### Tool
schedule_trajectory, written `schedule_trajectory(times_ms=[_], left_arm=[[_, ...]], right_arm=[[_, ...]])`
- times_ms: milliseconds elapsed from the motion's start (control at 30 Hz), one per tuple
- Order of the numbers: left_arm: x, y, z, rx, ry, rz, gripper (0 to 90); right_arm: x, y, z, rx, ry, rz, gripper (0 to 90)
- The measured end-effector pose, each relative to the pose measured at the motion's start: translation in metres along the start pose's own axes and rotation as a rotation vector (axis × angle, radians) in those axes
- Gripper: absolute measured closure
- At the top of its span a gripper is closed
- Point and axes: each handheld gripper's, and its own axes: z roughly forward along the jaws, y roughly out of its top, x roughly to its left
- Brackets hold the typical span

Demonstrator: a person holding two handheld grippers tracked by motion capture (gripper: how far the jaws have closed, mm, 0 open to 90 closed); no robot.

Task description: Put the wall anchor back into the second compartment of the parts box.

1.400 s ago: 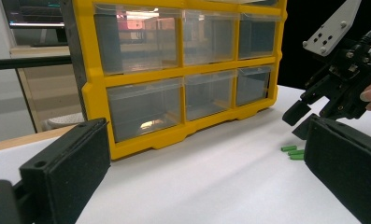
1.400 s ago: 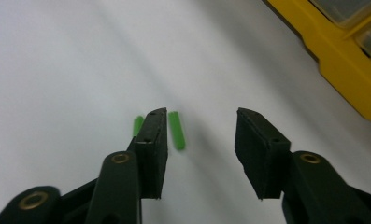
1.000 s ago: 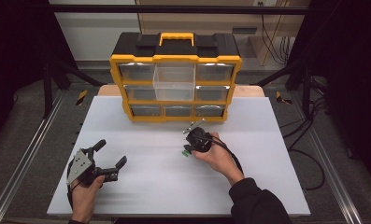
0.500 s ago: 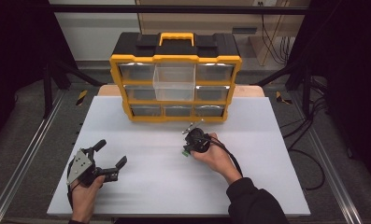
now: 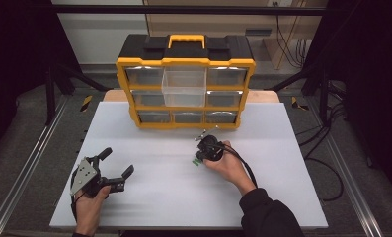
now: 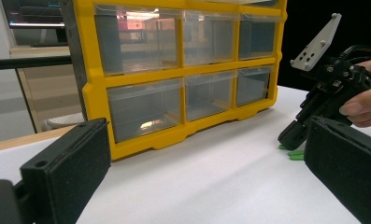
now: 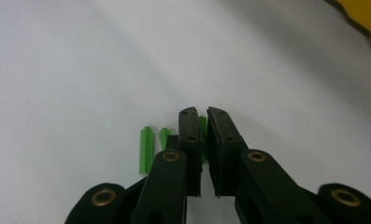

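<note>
L gripper point(image 5: 113, 170) is resting on the white table point(image 5: 282, 148) w/ jaws wide apart, nothing between them. R gripper point(image 7: 203, 122) is pointing down, jaws just closing on one green peg point(image 7: 203, 133); two more green pegs point(image 7: 146, 149) are lying just beside its left jaw.

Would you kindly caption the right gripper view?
Right gripper closing on one green plastic piece, two more lying alongside.
</note>
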Motion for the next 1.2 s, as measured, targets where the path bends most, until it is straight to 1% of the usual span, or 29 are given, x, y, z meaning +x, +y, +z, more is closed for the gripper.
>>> schedule_trajectory(times_ms=[67,133,200,233,267,300,333,367,433,467,500,533,600,667,733,767,800,833,867,900,967,1100,1200], left_arm=[[0.0,0.0,0.0,0.0,0.001,0.0,0.4],[0.0,0.0,0.0,0.0,0.0,-0.001,0.4],[0.0,0.0,0.0,0.0,-0.001,0.0,0.4],[0.0,0.0,0.0,0.0,-0.001,0.0,0.4],[0.0,0.0,0.0,0.0,-0.001,-0.001,0.4],[0.0,0.0,0.0,0.0,-0.002,-0.001,0.4],[0.0,0.0,0.0,0.0,-0.001,-0.002,0.4],[0.001,0.0,-0.001,0.004,-0.001,0.001,0.5],[0.001,0.0,-0.001,0.0,0.002,-0.003,0.4],[0.001,0.0,-0.001,-0.001,0.002,-0.005,0.5],[0.001,0.0,-0.002,-0.001,0.003,-0.005,0.5],[0.001,0.0,-0.002,-0.002,0.004,-0.005,0.5],[0.001,0.0,-0.001,0.0,0.004,-0.005,0.5],[0.001,0.0,-0.001,0.003,0.002,-0.004,0.5],[0.001,0.0,-0.001,0.004,0.001,0.002,0.5],[0.0,0.0,-0.001,0.005,0.001,0.002,0.5],[0.0,0.0,-0.001,0.005,0.001,0.003,0.5],[0.001,0.0,-0.001,0.005,0.001,0.002,0.5],[0.001,0.0,-0.001,0.004,0.001,0.001,0.4],[0.001,0.0,-0.001,0.004,0.002,0.0,0.4],[0.001,0.0,-0.002,0.002,0.005,-0.002,0.5],[0.002,0.0,-0.003,-0.003,0.009,-0.006,0.5],[0.003,0.0,-0.003,-0.002,0.009,-0.005,0.5]], right_arm=[[-0.003,-0.002,-0.002,-0.015,-0.014,0.004,84.7],[-0.006,-0.003,-0.006,-0.04,-0.031,0.024,84.7],[-0.01,-0.006,-0.011,-0.081,-0.027,0.034,84.7],[-0.012,-0.008,-0.014,-0.092,-0.043,0.039,84.7],[-0.014,-0.01,-0.018,-0.113,-0.053,0.036,84.7],[-0.015,-0.011,-0.022,-0.145,-0.055,0.054,84.7],[-0.016,-0.013,-0.025,-0.18,-0.069,0.051,84.7],[-0.018,-0.015,-0.03,-0.201,-0.059,0.053,84.7],[-0.019,-0.019,-0.039,-0.241,-0.075,0.075,84.7],[-0.019,-0.02,-0.044,-0.255,-0.077,0.097,84.7],[-0.021,-0.022,-0.048,-0.278,-0.093,0.094,84.7],[-0.022,-0.024,-0.052,-0.296,-0.092,0.097,84.7],[-0.023,-0.026,-0.062,-0.319,-0.104,0.111,84.7],[-0.023,-0.027,-0.07,-0.355,-0.113,0.11,84.7],[-0.022,-0.028,-0.077,-0.372,-0.12,0.113,84.8],[-0.022,-0.027,-0.08,-0.381,-0.126,0.096,84.7],[-0.022,-0.027,-0.083,-0.394,-0.128,0.091,84.8],[-0.02,-0.026,-0.087,-0.409,-0.125,0.097,84.8],[-0.02,-0.026,-0.09,-0.414,-0.129,0.087,84.7],[-0.018,-0.025,-0.093,-0.425,-0.13,0.096,84.7],[-0.018,-0.024,-0.1,-0.447,-0.135,0.079,84.8],[-0.014,-0.021,-0.114,-0.462,-0.143,0.079,84.8],[-0.016,-0.018,-0.124,-0.483,-0.145,0.074,84.8]])
